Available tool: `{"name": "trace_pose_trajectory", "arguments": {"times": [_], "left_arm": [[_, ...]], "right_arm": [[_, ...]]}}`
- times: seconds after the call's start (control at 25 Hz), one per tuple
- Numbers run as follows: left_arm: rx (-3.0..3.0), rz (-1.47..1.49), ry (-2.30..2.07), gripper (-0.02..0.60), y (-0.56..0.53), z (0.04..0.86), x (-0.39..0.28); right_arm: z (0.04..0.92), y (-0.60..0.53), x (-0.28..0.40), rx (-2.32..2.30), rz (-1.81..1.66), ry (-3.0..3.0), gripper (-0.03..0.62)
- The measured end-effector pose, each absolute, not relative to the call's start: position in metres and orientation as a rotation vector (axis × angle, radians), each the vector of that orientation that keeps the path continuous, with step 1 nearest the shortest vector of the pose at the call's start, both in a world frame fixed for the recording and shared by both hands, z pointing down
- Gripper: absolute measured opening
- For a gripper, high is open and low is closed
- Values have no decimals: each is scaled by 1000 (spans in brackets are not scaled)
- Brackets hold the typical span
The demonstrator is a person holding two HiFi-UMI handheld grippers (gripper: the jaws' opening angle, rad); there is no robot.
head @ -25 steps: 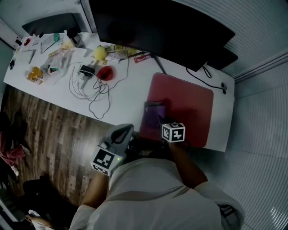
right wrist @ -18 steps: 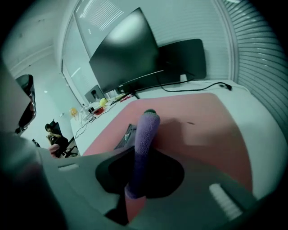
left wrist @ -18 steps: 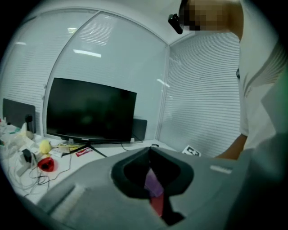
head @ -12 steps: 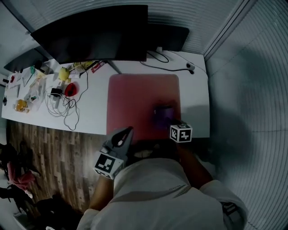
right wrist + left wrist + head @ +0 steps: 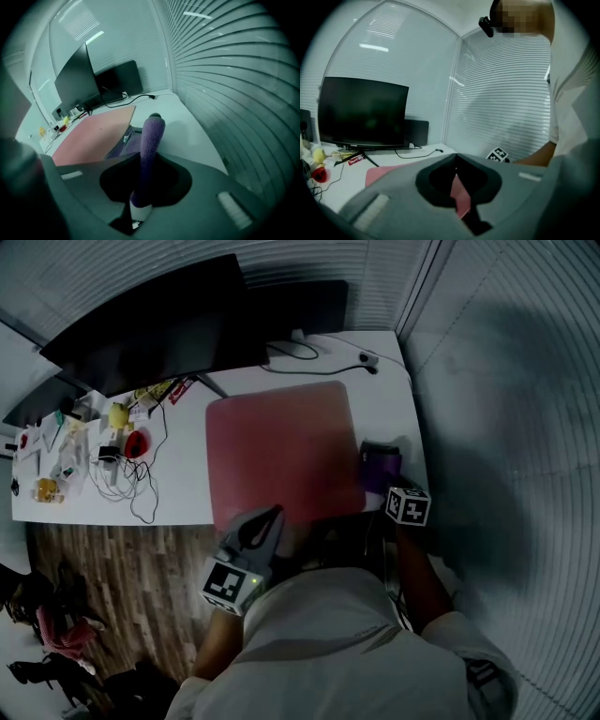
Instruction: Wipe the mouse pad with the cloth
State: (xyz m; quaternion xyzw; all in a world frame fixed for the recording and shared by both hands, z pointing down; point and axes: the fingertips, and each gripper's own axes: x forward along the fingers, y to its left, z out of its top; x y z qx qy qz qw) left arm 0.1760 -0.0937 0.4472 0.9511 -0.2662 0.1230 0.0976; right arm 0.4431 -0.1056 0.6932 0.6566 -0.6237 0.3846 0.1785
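purple cloth (image 5: 151,140) pinched in jaws of right gripper (image 5: 140,199), beside mouse pad (image 5: 277,451), left gripper (image 5: 456,161), jaws pressed together

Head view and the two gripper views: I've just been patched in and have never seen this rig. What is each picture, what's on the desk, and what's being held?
There is no robot arm here. A person holds a two-jaw gripper in each hand. The head view comes from a camera on the person's head, looking down at the white desk. The other two cameras ride on the grippers and look along their jaws. On the desk are a red mouse pad, a dark monitor, and cables with small clutter at the left. The right gripper is clamped on a purple cloth, which sits at the pad's right edge. The left gripper is shut on nothing, near the desk's front edge.
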Motion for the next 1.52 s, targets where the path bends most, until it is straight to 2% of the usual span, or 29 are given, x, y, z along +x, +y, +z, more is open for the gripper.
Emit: {"name": "trace_pose_trajectory", "arguments": {"times": [0.16, 0.28, 0.56, 0.88, 1.08, 1.24, 1.52], "left_arm": [[2823, 344, -763, 3, -86, 435, 153], [2801, 329, -792, 3, -83, 431, 114], [2747, 317, -903, 2, -79, 440, -6], [2686, 302, -1146, 3, -65, 433, -143], [2616, 317, -1276, 3, -48, 442, -197], [2580, 305, -1329, 3, -39, 445, -214], [2611, 313, -1275, 3, -47, 447, -189]], "right_arm": [[676, -95, 446, 1943, 1097, -1732, 49], [635, -105, 410, 2006, 1091, -1831, 49], [572, -154, 206, 1739, 1030, -2224, 49], [586, -164, -31, 1240, 1020, -2438, 49], [610, -149, -132, 940, 1012, -2479, 49], [643, -147, -142, 938, 974, -2392, 49], [673, -141, -69, 1086, 990, -2259, 49]]}}
